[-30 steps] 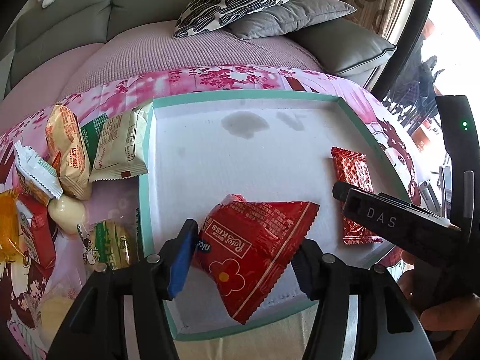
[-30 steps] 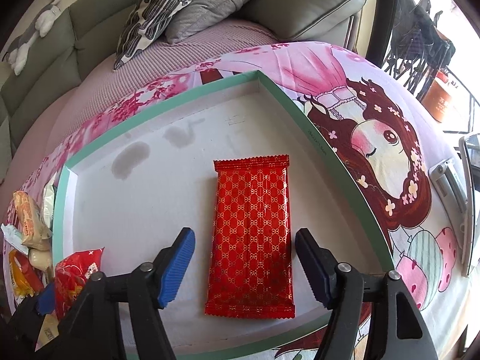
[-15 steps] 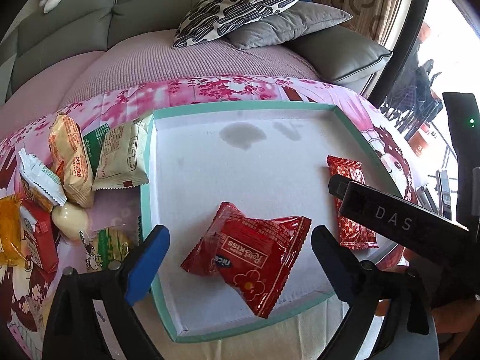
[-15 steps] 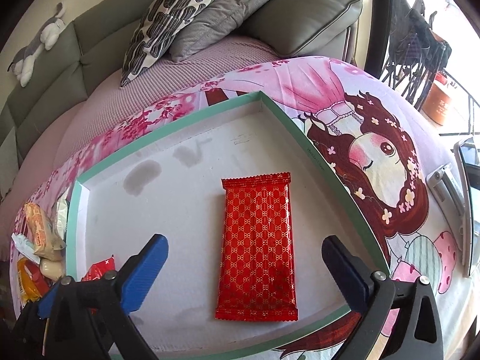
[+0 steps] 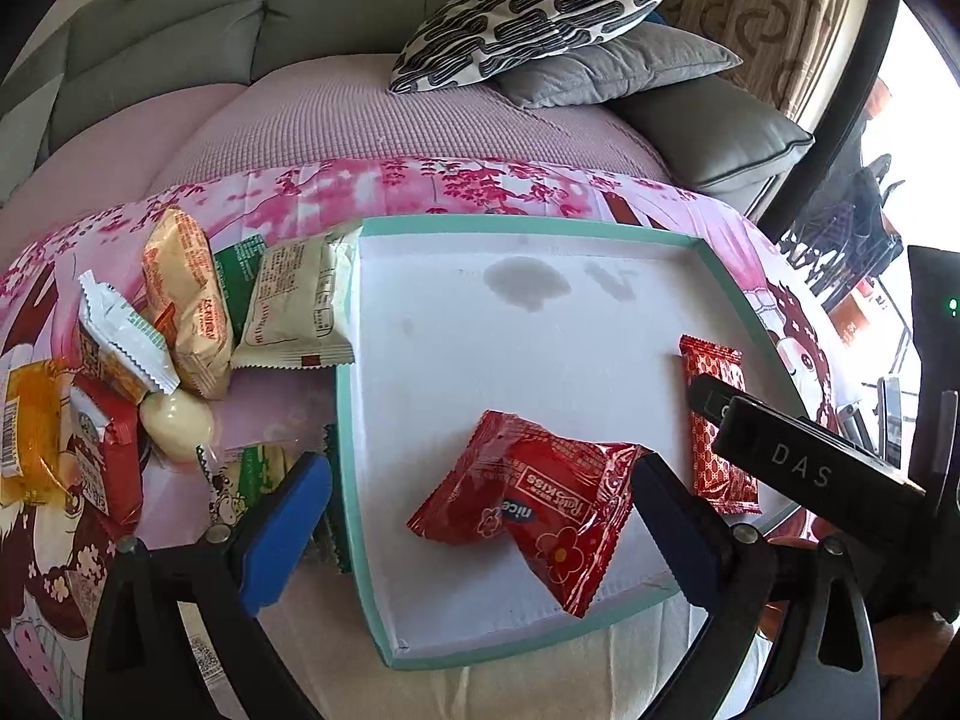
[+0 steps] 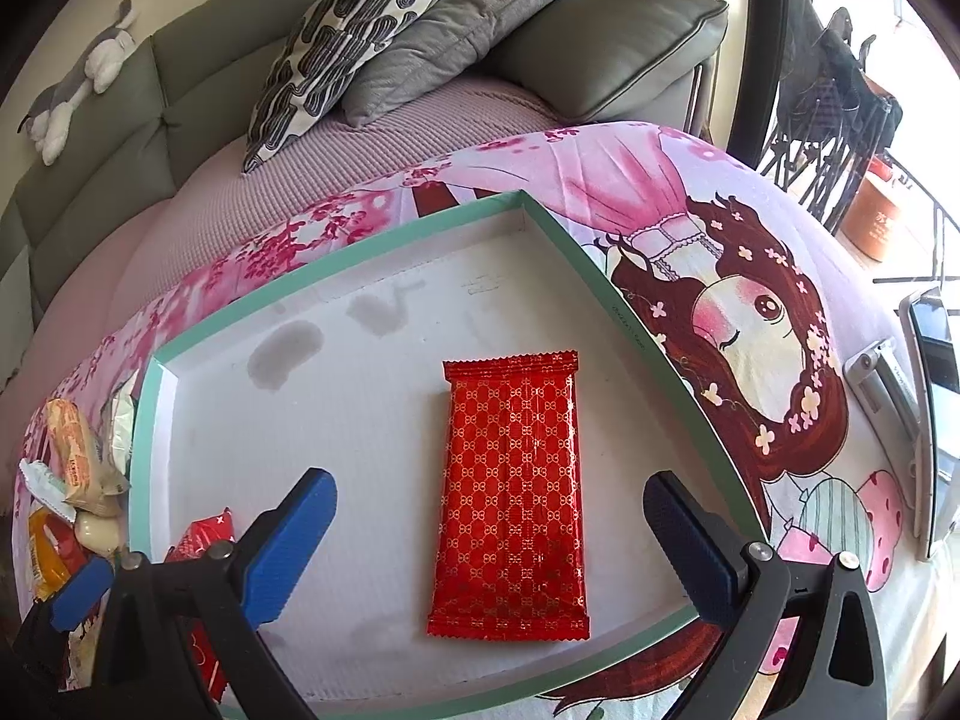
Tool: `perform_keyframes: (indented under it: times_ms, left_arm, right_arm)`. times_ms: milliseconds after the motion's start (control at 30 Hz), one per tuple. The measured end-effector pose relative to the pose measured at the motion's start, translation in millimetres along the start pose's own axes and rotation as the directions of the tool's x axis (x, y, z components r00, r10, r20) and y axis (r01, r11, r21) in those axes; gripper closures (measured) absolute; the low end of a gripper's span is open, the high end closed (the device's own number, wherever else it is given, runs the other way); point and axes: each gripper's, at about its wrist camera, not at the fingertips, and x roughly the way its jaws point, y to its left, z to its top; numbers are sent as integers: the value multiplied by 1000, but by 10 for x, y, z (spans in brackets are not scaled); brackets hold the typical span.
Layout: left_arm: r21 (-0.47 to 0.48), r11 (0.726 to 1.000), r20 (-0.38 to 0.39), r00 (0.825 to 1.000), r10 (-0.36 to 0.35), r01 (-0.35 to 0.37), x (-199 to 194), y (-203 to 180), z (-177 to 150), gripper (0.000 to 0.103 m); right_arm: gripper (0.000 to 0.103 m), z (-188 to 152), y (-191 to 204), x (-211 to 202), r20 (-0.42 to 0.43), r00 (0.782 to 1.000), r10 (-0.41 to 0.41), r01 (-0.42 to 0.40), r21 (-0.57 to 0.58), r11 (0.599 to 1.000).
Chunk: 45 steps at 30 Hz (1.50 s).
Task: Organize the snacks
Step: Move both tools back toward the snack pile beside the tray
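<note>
Left wrist view: the left gripper point(image 5: 480, 531) has jaws still opening, wide around a crumpled red snack pack point(image 5: 540, 504) lying untouched near the tray's point(image 5: 360, 540) front edge. Right wrist view: the right gripper point(image 6: 489, 531) stands wide apart over a flat red patterned packet point(image 6: 510, 492) near the tray's right edge, free of it.

A crinkled red snack packet point(image 5: 540, 510) is seen lying flat near the front edge of a white, teal-rimmed tray point(image 5: 456, 222). A long red patterned bar wrapper point(image 6: 510, 468) lies flat toward the tray's right side, apart from it.
</note>
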Motion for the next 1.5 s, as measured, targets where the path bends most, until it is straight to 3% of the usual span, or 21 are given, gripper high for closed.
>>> perform_keyframes:
  times_ms: [167, 333, 567, 867, 1133, 1500]
  left_arm:
    - [-98, 995, 14, 999, 35, -34, -161, 304, 61, 3]
    - [-209, 973, 22, 994, 110, -103, -360, 697, 71, 3]
    - [-376, 910, 42, 978, 207, -176, -686, 1322, -36, 3]
    - [-508, 832, 32, 960, 278, -224, -925, 1809, -235, 3]
    - [-514, 831, 0, 969, 248, -213, -860, 1822, -354, 3]
    - [-528, 823, -55, 976, 210, -207, -733, 1827, -591, 3]
  right_arm:
    - [0, -4, 18, -9, 0, 1000, -11, 11, -18, 1000]
    - [0, -18, 58, -27, -9, 1000, -10, 10, -35, 999]
    - [0, -31, 179, -126, 15, 1000, 11, -10, -65, 998]
    - [0, -146, 729, -334, 34, 992, 125, -116, -207, 972]
    - [0, -480, 1374, -439, -24, 973, 231, -222, -391, 893]
    - [0, -870, 1771, -354, -85, 973, 214, -227, -522, 822]
